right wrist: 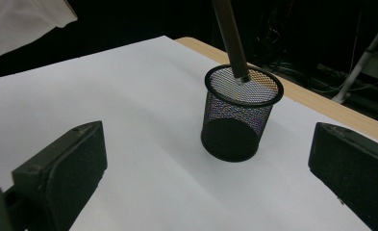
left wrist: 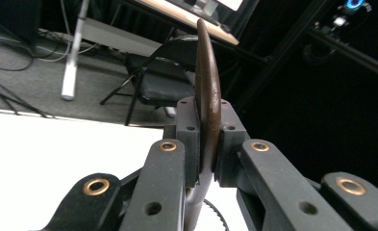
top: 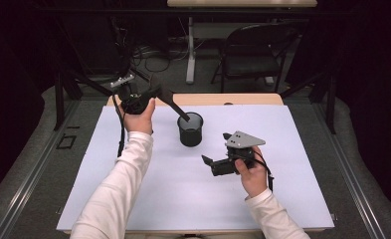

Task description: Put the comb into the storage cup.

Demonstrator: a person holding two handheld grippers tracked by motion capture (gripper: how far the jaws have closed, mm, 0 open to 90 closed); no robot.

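Between the left tool's (left wrist: 208, 144) pads, the brown utensil (left wrist: 208, 86) stands edge-on.

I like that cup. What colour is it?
Black wire mesh cup, seen best in the right gripper view.

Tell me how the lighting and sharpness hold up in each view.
High view: the white table sheet is evenly lit, the surroundings fall to black, and the image is soft. Left gripper view: the brown utensil in the left claw is close and slightly blurred, and the sheet is blown out to white. Right gripper view: the mesh cup is sharp, with a faint shadow at its base; the near jaws are soft.
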